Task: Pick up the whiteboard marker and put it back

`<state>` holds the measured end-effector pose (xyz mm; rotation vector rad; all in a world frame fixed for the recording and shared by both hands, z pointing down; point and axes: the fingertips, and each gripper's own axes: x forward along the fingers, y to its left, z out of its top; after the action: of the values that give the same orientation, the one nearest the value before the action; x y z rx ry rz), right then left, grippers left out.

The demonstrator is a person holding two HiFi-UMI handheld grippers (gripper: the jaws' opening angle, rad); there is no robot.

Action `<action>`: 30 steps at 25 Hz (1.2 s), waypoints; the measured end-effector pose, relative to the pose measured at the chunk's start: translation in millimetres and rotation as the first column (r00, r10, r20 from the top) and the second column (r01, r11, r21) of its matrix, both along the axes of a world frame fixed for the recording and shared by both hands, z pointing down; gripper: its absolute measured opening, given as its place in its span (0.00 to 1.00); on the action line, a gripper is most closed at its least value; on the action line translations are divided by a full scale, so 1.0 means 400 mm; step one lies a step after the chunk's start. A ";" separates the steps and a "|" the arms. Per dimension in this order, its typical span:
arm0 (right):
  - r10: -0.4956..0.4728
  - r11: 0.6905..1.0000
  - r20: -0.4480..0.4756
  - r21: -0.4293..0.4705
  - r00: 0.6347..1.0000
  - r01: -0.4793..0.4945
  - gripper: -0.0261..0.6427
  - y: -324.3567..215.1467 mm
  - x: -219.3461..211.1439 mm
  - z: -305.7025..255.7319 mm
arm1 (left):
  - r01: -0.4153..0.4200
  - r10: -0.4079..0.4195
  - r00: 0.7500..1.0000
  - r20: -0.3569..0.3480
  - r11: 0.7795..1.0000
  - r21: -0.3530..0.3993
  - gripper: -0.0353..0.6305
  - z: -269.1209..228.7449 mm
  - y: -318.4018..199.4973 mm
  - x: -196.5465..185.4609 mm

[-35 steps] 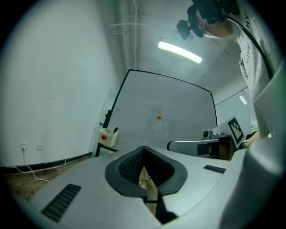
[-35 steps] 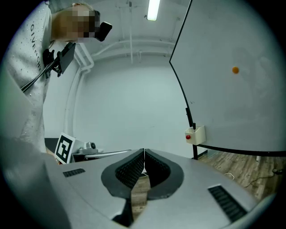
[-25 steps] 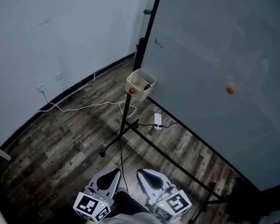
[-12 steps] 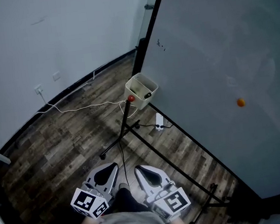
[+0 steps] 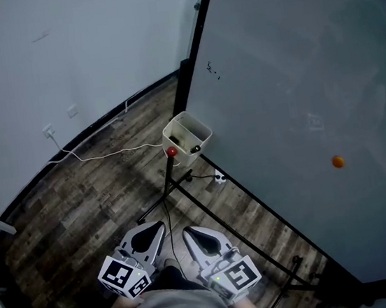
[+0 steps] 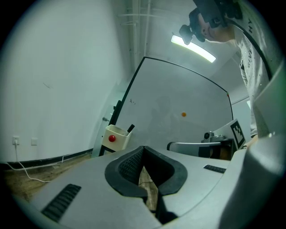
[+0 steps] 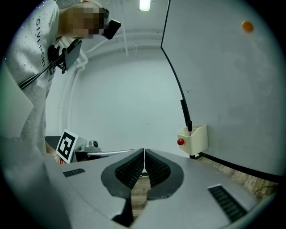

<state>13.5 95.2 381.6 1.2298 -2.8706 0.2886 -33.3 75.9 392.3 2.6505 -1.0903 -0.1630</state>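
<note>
I have both claws low in the head view, side by side above the dark wood-plank floor (image 5: pixel 73 208). The left claw (image 5: pixel 159 226) has its ribbed black pads drawn together at the tips with nothing between them, and only a sliver of floor shows behind the hollow of the pads. The right claw (image 5: pixel 188 231) is pressed shut the same way, its two ridged pads meeting in a thin seam, also empty. Each carries a cube with square black-and-white markers at its back.

The whiteboard marker (image 6: pixel 130 128) is a short dark stick standing tilted in a small cream box (image 5: pixel 188 135), an open-topped, squarish plastic holder with a glossy red round knob (image 5: pixel 171 152) on its face. The box hangs at the lower corner of the whiteboard (image 5: pixel 297 87), well apart from both claws.

The board is a large smooth pale-grey panel in a thin black frame, carried on a slim black metal stand (image 5: pixel 166 192) whose legs spread over the planks. A small orange dot (image 5: pixel 338 162) sits on the board's face. A thin white cable (image 5: pixel 108 152) curls along the floor toward a socket (image 5: pixel 49 130) on the plain matte wall.
</note>
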 end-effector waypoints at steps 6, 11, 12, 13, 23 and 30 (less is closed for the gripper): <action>-0.018 1.000 0.023 -0.018 1.000 0.019 0.07 -0.091 0.027 0.007 | 0.000 0.000 1.000 0.011 1.000 0.000 0.08 0.001 -0.084 0.032; -0.021 1.000 0.000 -0.010 1.000 0.021 0.07 -0.158 0.051 0.022 | 0.010 -0.010 1.000 0.021 1.000 0.004 0.08 0.004 -0.148 0.050; -0.018 1.000 0.004 0.002 1.000 0.018 0.07 -0.172 0.055 0.019 | 0.012 -0.013 1.000 0.021 1.000 0.005 0.08 0.005 -0.160 0.055; -0.018 1.000 0.008 0.011 1.000 0.018 0.07 -0.183 0.059 0.016 | 0.015 -0.015 1.000 0.019 1.000 0.006 0.08 0.007 -0.172 0.060; -0.020 1.000 0.013 0.002 1.000 0.020 0.07 -0.224 0.087 0.027 | -0.040 0.040 0.999 0.011 0.999 0.012 0.08 0.010 -0.216 0.129; -0.015 1.000 0.014 -0.011 1.000 0.015 0.07 -0.277 0.089 0.044 | -0.036 0.036 0.999 0.003 0.999 -0.010 0.08 0.025 -0.270 0.124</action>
<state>49.1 -15.8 399.3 1.2092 -2.8841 0.3132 16.3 -32.2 402.2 2.6603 -1.0412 -0.1451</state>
